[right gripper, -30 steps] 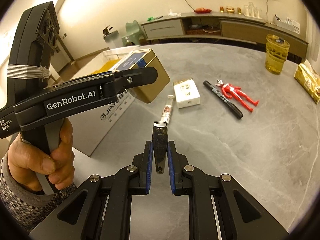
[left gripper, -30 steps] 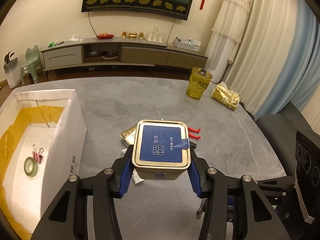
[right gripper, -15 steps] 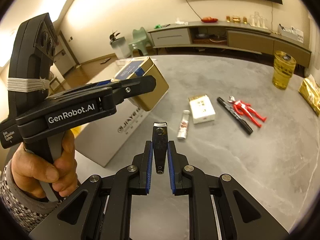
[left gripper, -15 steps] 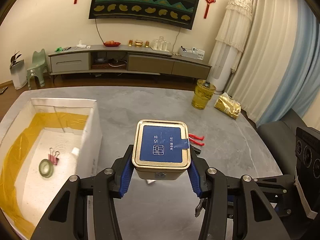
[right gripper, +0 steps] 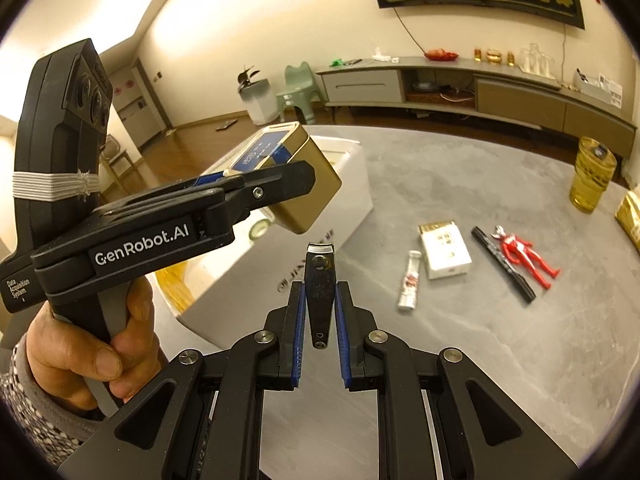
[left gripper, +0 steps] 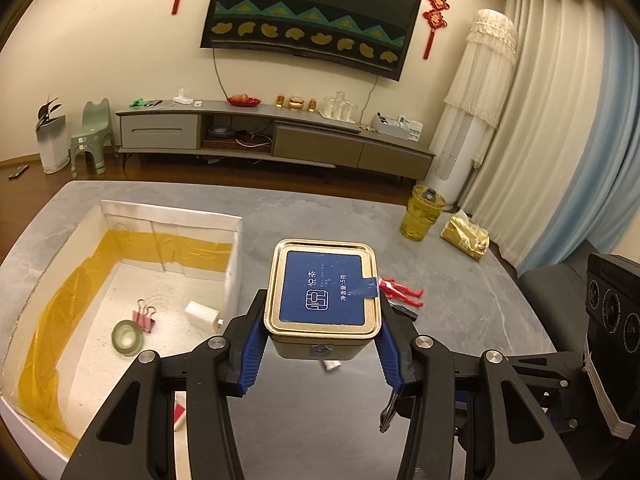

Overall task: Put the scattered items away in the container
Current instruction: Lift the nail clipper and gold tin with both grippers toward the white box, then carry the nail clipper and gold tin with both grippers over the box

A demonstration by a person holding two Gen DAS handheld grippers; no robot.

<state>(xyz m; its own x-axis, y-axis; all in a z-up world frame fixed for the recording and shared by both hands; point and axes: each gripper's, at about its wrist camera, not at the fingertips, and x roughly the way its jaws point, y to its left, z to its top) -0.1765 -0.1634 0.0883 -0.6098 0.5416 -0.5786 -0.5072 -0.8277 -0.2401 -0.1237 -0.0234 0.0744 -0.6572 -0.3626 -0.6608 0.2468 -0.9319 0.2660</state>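
My left gripper (left gripper: 322, 316) is shut on a gold tin with a blue label (left gripper: 324, 294), held in the air just right of the white cardboard box (left gripper: 236, 256). The same tin (right gripper: 308, 192) shows in the right wrist view, above the box (right gripper: 356, 200). My right gripper (right gripper: 319, 280) is shut on a metal nail clipper (right gripper: 319, 280), held above the table beside the box. Inside the box lie a green tape roll (left gripper: 127, 337), a pink binder clip (left gripper: 143, 319) and a white ribbed piece (left gripper: 202, 313).
On the grey table lie a red toy figure (right gripper: 522, 254), a black marker (right gripper: 504, 264), a white card pack (right gripper: 444, 250) and a small tube (right gripper: 410, 286). A yellow jar (right gripper: 592, 180) and a gold pouch (left gripper: 466, 237) sit far right. A person's hand (right gripper: 92, 344) holds the left gripper.
Both grippers have risen and moved left toward the box, each keeping its hold. More of the box's inside now shows in the left wrist view.
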